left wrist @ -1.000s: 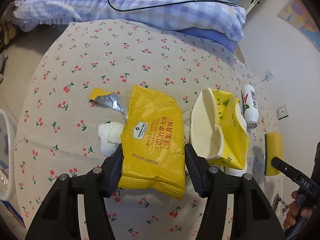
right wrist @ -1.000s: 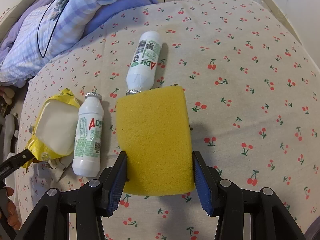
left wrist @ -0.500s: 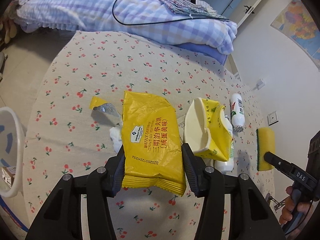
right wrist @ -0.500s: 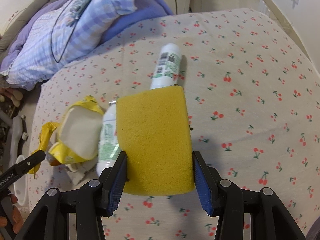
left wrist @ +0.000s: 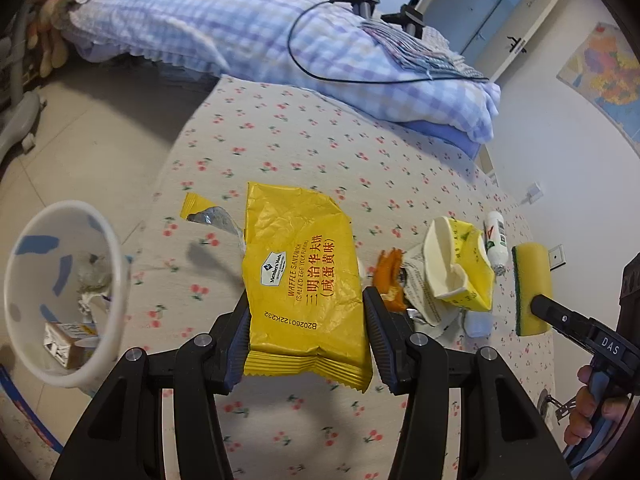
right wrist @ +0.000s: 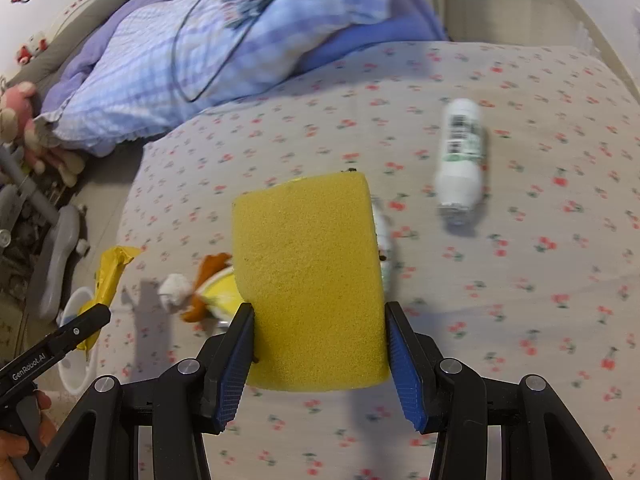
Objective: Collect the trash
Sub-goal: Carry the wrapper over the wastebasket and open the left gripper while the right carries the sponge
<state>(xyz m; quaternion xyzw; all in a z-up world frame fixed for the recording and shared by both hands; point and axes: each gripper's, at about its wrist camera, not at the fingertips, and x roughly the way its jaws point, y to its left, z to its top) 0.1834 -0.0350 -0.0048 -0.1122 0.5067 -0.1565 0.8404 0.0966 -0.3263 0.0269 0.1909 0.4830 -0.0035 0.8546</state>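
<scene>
Counting around the white bin [left wrist: 112, 264]: two yellow wrappers sitting nearest it, one big snack bag [left wrist: 304, 280] and one small torn wrapper [left wrist: 200, 212]. Beyond those, one crushed yellow-white carton [left wrist: 456, 264], one orange peel [left wrist: 390, 276], two white bottles, one showing clear [right wrist: 460, 160]. One yellow sponge [right wrist: 312, 280].

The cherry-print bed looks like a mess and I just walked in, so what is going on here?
A person is clearing trash off the bed with a handheld gripper in each hand. The left gripper holds a yellow snack wrapper in the air, near the white bin on the floor. The right gripper holds a yellow sponge. A crushed yellow cup, orange peel and a small white bottle lie on the bedspread.
</scene>
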